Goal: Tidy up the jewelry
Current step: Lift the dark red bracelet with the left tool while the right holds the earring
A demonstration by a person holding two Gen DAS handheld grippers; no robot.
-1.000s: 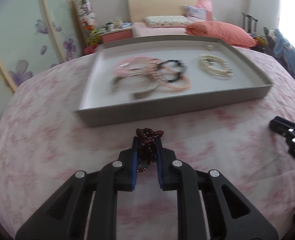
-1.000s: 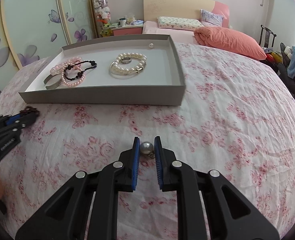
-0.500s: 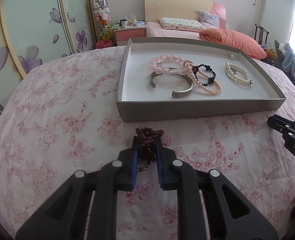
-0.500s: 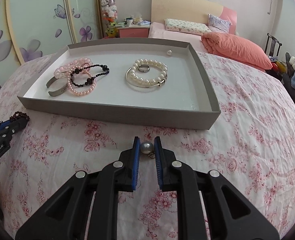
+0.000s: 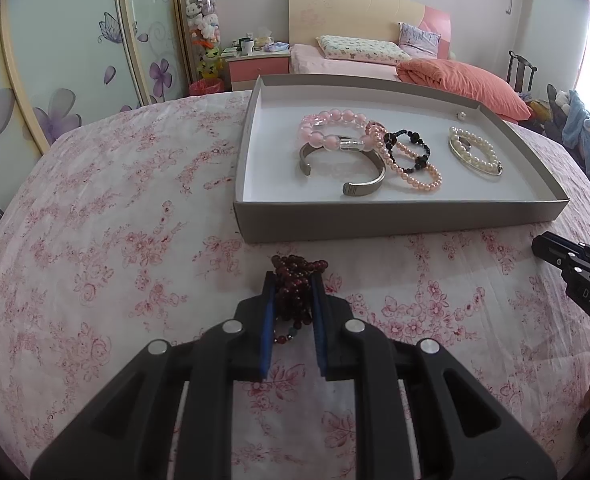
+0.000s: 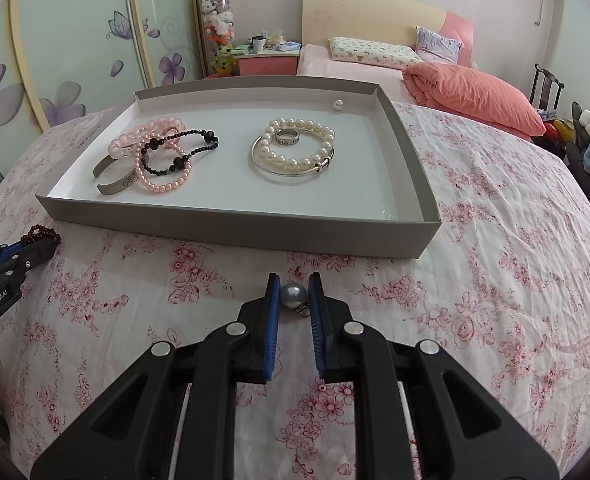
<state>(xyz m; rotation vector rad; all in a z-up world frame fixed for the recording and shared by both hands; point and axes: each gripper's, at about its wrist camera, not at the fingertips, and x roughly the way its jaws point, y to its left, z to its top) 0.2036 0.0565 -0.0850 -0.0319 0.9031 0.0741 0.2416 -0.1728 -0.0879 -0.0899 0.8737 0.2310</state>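
My left gripper [image 5: 293, 280] is shut on a dark red bead bracelet [image 5: 297, 280], held over the floral cloth just short of the grey tray's [image 5: 395, 222] near left corner. My right gripper [image 6: 294, 282] is shut on a grey pearl earring [image 6: 294, 295], held in front of the tray's [image 6: 235, 226] near wall. The tray holds a pink bead bracelet [image 6: 147, 136], a silver cuff [image 6: 113, 184], a black bead bracelet [image 6: 183, 148], a white pearl bracelet [image 6: 295, 152] with a ring [image 6: 287, 138] and a loose pearl [image 6: 337, 105].
The tray sits on a round table with a pink floral cloth [image 6: 495, 240]. Behind it are a bed with an orange duvet [image 6: 475, 96], a pink nightstand [image 6: 269, 60] and a flowered wardrobe door [image 6: 75, 40]. The left gripper shows at the right wrist view's left edge [image 6: 51, 240].
Both grippers have moved closer to the tray and turned leftwards, each still holding its piece. The tray now appears larger and further right in the left wrist view.
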